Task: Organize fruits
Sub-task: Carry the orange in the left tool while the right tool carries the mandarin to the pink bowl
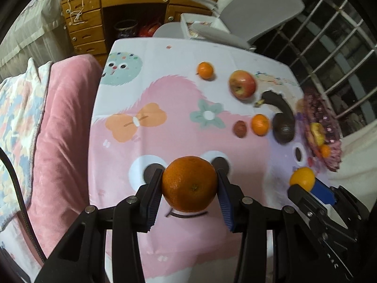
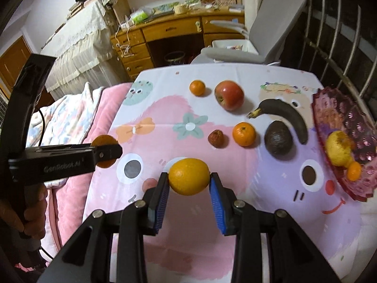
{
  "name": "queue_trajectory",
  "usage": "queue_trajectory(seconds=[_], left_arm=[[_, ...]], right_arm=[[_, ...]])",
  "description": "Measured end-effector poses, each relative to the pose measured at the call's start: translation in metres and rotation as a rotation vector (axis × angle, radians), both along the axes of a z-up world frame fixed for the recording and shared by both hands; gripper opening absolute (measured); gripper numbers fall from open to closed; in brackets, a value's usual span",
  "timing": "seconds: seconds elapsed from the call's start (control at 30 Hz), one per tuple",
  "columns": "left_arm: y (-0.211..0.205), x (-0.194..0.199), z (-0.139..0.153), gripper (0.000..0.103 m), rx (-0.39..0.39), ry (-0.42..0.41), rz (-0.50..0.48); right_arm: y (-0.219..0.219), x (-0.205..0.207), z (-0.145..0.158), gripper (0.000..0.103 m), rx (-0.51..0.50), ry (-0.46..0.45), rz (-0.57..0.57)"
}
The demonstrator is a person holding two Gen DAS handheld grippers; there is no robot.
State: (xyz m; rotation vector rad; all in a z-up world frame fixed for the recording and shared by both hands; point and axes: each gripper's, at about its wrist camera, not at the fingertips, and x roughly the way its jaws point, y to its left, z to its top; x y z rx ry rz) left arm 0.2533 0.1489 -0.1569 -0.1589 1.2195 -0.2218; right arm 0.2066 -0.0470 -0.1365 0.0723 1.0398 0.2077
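Inspection is proceeding left to right across the right wrist view. At the left edge, the left gripper (image 2: 107, 152) is clamping a dark orange (image 2: 104, 141), with a hand (image 2: 30, 214) on its handle at lower left. In the left wrist view that same fruit is sitting squarely between both pads, low in the frame's centre, clear of the cloth. At centre, the right gripper (image 2: 189, 179) is pinching a yellow-orange citrus (image 2: 189, 176) between its blue pads, likewise held above the tablecloth (image 2: 271, 212).

Loose fruit is still lying across the upper middle of the frame: a small mandarin (image 2: 197, 87), a red apple (image 2: 229, 95), a wrinkled dark-red fruit (image 2: 216, 138), a second mandarin (image 2: 244, 134), an avocado (image 2: 278, 140) and a blackened banana (image 2: 282, 115), the last two touching.

At the right edge, the purple glass dish (image 2: 341, 108) is holding only a yellow fruit (image 2: 338, 147) and a small orange one (image 2: 354, 171).

Judgement: the task is in an early stage. Two pieces are lying in the dish, two are being carried, six are awaiting collection.
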Motion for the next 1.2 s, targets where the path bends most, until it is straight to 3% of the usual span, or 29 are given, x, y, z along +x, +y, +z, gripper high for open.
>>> queue_trajectory(seconds=[0.2,0.57,1.2], left_arm=[[-0.023,-0.021,0.025,0.043,-0.04,-0.041,-0.048],[-0.105,-0.039,0.051,0.043,-0.095,-0.096,-0.125],[-0.254,-0.037,0.067,0.043,-0.13,-0.173,0.02]], right_arm=[[-0.018,-0.016,0.018,0.035,-0.014,-0.035,-0.032],[-0.076,-0.031,0.037,0.035,-0.015,-0.057,-0.067],[-0.22,-0.007,0.049,0.035,-0.033,-0.07,0.093]])
